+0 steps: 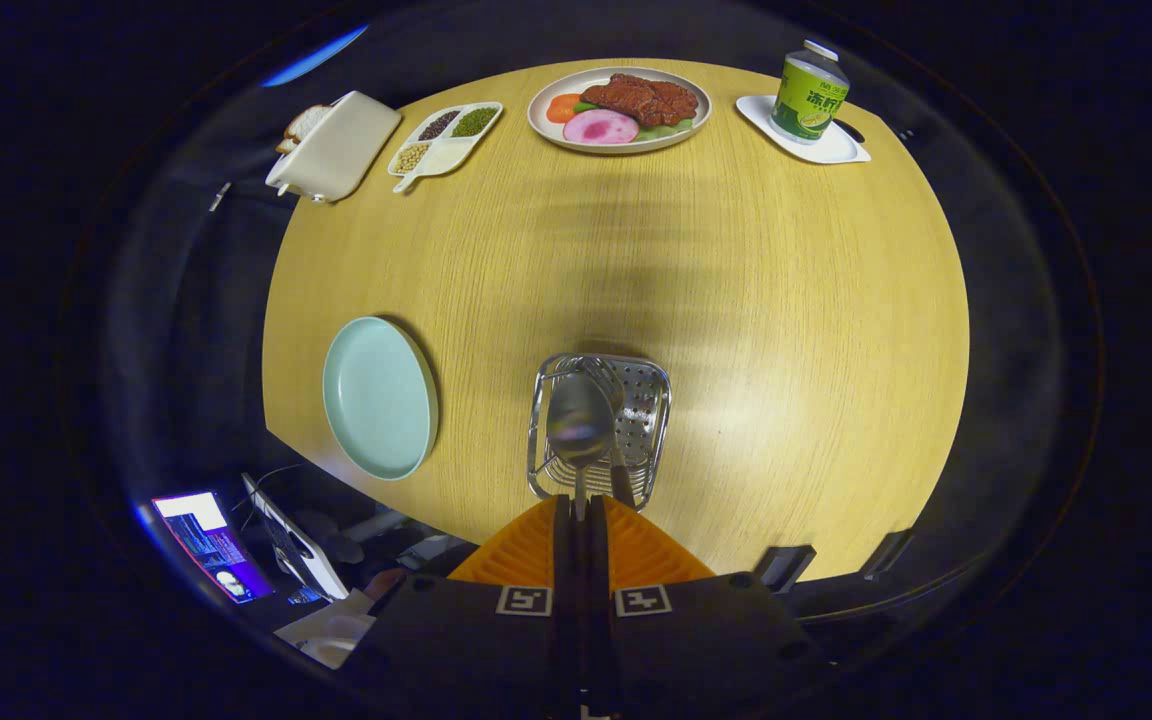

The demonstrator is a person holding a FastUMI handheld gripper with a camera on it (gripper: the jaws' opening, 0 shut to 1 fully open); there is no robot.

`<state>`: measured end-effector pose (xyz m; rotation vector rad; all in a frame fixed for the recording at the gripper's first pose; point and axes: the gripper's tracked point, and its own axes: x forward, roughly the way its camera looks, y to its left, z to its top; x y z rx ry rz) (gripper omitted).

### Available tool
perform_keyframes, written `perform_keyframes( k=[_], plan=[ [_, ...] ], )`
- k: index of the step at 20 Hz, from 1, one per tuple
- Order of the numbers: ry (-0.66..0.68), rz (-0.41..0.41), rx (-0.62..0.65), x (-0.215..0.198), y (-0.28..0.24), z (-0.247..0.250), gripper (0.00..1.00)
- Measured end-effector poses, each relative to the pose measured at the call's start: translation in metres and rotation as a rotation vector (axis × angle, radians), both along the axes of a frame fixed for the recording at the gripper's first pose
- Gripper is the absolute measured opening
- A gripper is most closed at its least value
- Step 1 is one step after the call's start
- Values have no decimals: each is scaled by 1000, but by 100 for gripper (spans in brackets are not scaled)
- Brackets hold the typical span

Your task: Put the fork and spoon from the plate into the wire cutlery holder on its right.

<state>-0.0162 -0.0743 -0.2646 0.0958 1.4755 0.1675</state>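
Above the silver wire cutlery holder point(600, 428), the gripper point(581, 505) pinches the handle of a shiny metal spoon point(579, 420), bowl pointing forward; the pale green plate point(379, 396) lies bare on the left.

The gripper point(581, 515) is showing a dark, blocky body with ribbed jaws, each jaw wearing one square black-and-white marker at its base.

Unreadable print on the green bottle point(809, 93)
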Motion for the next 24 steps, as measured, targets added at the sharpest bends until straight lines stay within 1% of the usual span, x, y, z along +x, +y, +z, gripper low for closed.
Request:
perform_keyframes(
  k=[2, 4, 5, 6, 9, 10, 11, 12, 16, 18, 21, 24],
  plan=[
    [14, -4, -14, 1, -2, -4, 8],
    [10, -28, -10, 7, -3, -2, 12],
    [-3, -42, -3, 9, -2, -1, 21],
    [-21, -48, -3, 13, -4, 2, 32],
    [-125, -58, 19, 21, -1, 21, 90],
    [-171, -61, 30, 25, 1, 31, 91],
    [-225, -65, 49, 27, 6, 41, 98],
    [-278, -71, 59, 29, 9, 53, 100],
    [-510, -123, 68, 42, 15, 108, 99],
    [-615, -129, 96, 39, 25, 141, 99],
    [-782, -122, 87, 40, 32, 185, 99],
    [-962, -139, 111, 40, 44, 239, 99]
  ],
)
